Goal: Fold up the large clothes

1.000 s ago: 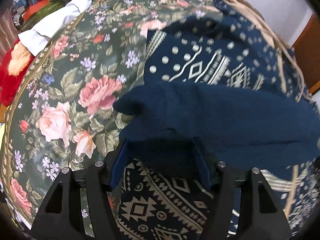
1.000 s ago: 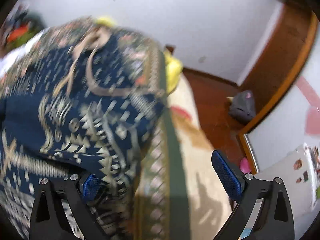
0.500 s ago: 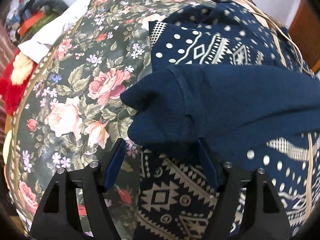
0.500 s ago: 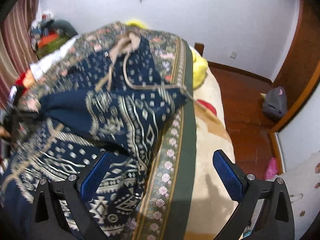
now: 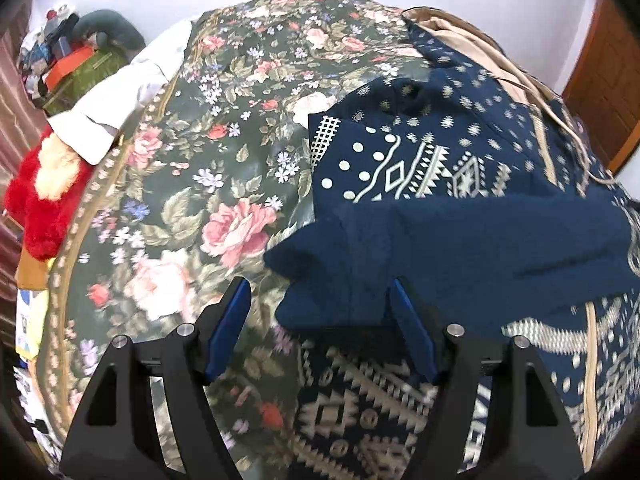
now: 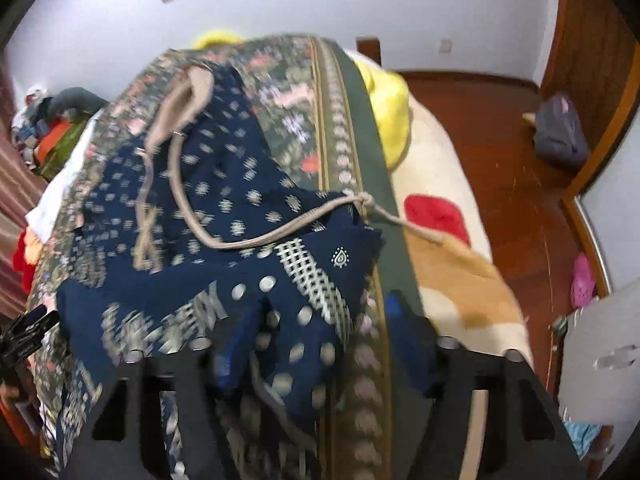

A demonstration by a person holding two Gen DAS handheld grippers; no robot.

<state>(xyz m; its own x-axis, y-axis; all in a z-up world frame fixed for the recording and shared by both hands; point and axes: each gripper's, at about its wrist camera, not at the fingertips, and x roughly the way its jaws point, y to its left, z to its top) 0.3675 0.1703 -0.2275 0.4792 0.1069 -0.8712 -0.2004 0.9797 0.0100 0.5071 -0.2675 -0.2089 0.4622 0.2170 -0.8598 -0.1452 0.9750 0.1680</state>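
A large navy garment with cream geometric print (image 5: pixel 432 168) lies on a floral bedspread (image 5: pixel 208 168). A plain navy flap (image 5: pixel 460 248) is folded across it. My left gripper (image 5: pixel 320 320) is open, its fingers just in front of the flap's edge, holding nothing. In the right wrist view the same garment (image 6: pixel 224 216) lies with a beige drawstring (image 6: pixel 280 232) across it. My right gripper (image 6: pixel 316 344) is open, its fingers either side of a dotted corner of the cloth near the bed's green border (image 6: pixel 360 128).
A red plush toy (image 5: pixel 44 200) and a white cloth (image 5: pixel 120 96) lie at the bed's left. Clutter (image 5: pixel 64 60) sits beyond. A yellow cushion (image 6: pixel 388 104), a cream blanket (image 6: pixel 452 264), wooden floor (image 6: pixel 500 152) and a grey bag (image 6: pixel 560 132) lie to the right.
My left gripper has drawn back off the navy flap, which now lies free. My right gripper has moved left and forward over the garment's dotted corner, still open.
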